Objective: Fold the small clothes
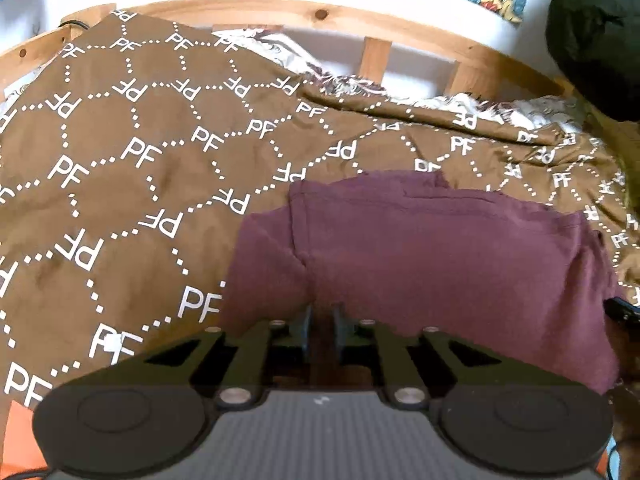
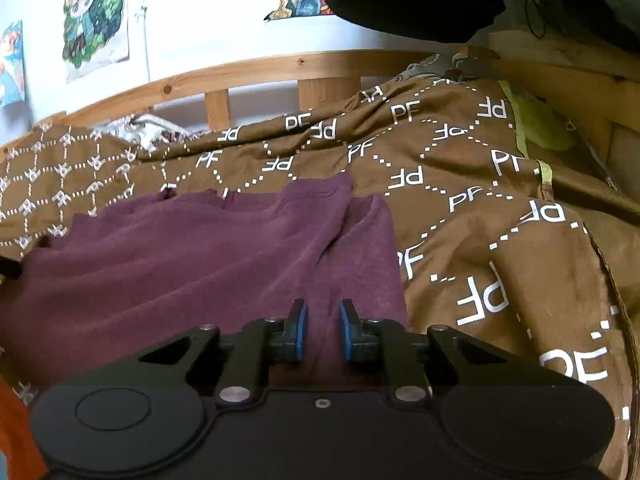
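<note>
**Both claws pinching near hem of maroon garment, fold about to start**

Maroon garment [image 1: 420,256] lies spread on the brown PF-print blanket [image 1: 120,168] on the bed, filling the lower centre-right of the left view and the lower left-centre of the right view. Left claw [image 1: 322,322] sits at the near edge, fingers nearly together with maroon cloth between them; looks pinched on the fabric. Right claw [image 2: 323,330], blue pads [image 2: 302,330], narrow gap with cloth running up between them; seems a light hold on the same garment, though whether it is truly clamped is hard to tell.

Step, by my read: near edge gripped at two corners, ready to lift and carry over toward the far edge. Next move calls for both claws rising together, evenly, so the hem stays straight and the ridge of bunched fabric in the right view's centre flattens out.

Around: wooden bed rail [image 1: 376,20] across the top, patterned sheet [image 1: 352,84] showing past the blanket, posters [image 2: 94,12] on the wall upper left, dark bulky item [image 1: 596,40] upper right. Blanket wrinkles under the garment may drag; loose blanket could get pinched too.
</note>
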Action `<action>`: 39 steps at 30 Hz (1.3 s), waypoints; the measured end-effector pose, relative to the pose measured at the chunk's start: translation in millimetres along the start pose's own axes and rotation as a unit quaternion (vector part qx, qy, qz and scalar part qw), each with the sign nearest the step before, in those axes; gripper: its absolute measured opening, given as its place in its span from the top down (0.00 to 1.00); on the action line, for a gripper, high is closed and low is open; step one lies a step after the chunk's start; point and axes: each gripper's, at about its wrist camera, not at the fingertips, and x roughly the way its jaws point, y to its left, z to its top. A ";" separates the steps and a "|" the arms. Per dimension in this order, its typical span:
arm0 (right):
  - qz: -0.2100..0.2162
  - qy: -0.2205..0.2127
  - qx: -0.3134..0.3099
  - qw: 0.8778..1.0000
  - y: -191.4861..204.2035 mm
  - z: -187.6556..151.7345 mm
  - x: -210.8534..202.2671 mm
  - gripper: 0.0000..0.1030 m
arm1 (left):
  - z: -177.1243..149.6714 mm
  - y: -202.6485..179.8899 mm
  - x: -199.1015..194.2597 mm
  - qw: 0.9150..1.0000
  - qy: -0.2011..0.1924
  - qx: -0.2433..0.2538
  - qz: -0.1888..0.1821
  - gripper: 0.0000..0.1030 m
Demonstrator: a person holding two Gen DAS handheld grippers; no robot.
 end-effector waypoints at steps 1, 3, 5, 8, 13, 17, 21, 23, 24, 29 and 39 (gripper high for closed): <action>0.003 -0.002 0.006 1.000 -1.2 0.3 -1.1 0.82 | -1.3 0.6 -2.9 1.000 -0.003 -0.004 -0.005 0.67; 0.005 -0.005 0.010 1.000 -1.6 0.6 -3.2 0.79 | -4.3 2.8 -10.3 1.000 -0.015 -0.010 -0.010 0.50; 0.004 -0.009 0.008 1.000 0.4 0.5 -6.1 0.78 | -6.0 3.8 -17.4 0.999 -0.028 -0.011 -0.012 0.35; 0.002 -0.018 -0.002 1.000 5.6 0.9 -10.4 0.69 | -9.5 4.0 -26.3 0.999 -0.042 -0.015 -0.007 0.08; 0.001 -0.030 -0.021 0.999 16.3 2.0 -16.2 0.45 | -19.2 8.9 -31.1 0.998 -0.055 -0.024 0.026 0.01; 0.006 -0.034 -0.028 0.999 23.9 2.0 -21.0 0.30 | -22.1 18.2 -25.4 0.996 -0.036 -0.042 0.066 0.01; 0.026 -0.043 -0.032 0.998 34.5 -1.1 -27.7 0.10 | -26.1 32.2 -21.1 0.993 -0.021 -0.067 0.094 0.01; 0.034 -0.046 -0.039 0.998 41.3 -2.6 -30.8 0.06 | -29.1 39.8 -21.0 0.992 -0.015 -0.084 0.094 0.01; 0.037 -0.047 -0.044 0.997 45.0 -3.2 -32.2 0.04 | -29.9 43.5 -20.5 0.991 -0.013 -0.092 0.092 0.01; 0.045 -0.048 -0.058 0.996 62.4 -7.5 -37.5 0.01 | -34.0 55.4 -19.7 0.989 -0.006 -0.113 0.091 0.01; 0.045 -0.033 -0.072 0.996 87.2 -18.2 -39.8 0.01 | -39.3 64.4 -25.2 0.986 -0.016 -0.151 0.075 0.01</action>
